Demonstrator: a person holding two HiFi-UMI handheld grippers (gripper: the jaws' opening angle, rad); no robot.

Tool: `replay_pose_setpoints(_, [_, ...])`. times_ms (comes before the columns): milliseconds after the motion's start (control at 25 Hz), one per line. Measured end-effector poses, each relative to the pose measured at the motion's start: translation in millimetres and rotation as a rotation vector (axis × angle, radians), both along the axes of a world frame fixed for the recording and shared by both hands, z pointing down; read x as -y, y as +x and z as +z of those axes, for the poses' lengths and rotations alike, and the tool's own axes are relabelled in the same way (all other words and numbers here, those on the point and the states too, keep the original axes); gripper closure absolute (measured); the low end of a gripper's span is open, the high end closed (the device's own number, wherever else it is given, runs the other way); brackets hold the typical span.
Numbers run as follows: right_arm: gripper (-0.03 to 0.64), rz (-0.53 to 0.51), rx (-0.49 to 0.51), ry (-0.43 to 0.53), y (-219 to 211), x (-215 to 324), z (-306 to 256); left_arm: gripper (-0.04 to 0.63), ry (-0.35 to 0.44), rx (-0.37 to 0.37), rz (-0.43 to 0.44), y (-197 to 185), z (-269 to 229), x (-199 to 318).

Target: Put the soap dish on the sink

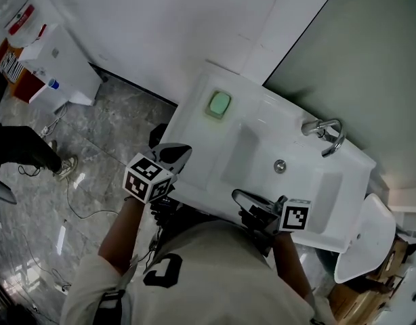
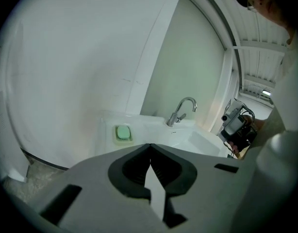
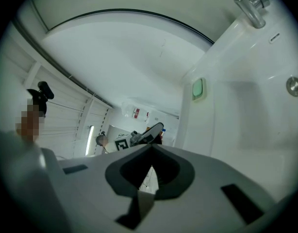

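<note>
The left gripper (image 1: 179,152) and right gripper (image 1: 240,196), grey plastic, each with jaws pressed together on nothing, hang at the near edge of the white ceramic sink (image 1: 194,124), seemingly free because the pale green rectangular soap dish (image 1: 219,104) already rests on that sink's far corner ledge.

Left claw (image 1: 175,153), right claw (image 1: 239,196) — closed (empty).

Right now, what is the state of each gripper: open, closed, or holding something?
Left gripper: closed, holding nothing.
Right gripper: closed, holding nothing.
</note>
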State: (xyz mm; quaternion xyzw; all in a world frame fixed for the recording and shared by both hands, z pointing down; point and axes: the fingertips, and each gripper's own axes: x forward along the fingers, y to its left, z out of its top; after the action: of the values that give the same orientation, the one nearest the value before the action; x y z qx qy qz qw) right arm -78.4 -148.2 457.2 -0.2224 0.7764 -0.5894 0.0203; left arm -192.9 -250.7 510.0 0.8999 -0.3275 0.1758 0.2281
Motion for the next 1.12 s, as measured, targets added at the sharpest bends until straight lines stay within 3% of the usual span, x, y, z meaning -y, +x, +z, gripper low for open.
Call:
replay_pose_setpoints(440, [0.614,0.014,-0.024,0.060,-36.1,-27.9,-7.6,0.575,-0.011,-0.014,0.078,-15.6,2.5,-33.0])
replay_pose_setpoints(760, [0.611,0.064,-0.035,0.021,-36.2,-35.7,-1.8,0.575,-0.029,-0.030,0.179,-4.4,3.5,-47.3])
replay_pose_setpoints(1120, [0.611,0.042,-0.020,0.057,-25.8,-46.6,-8.2,0.574,-0.034,-0.023,0.227,15.8,-8.7,-75.1])
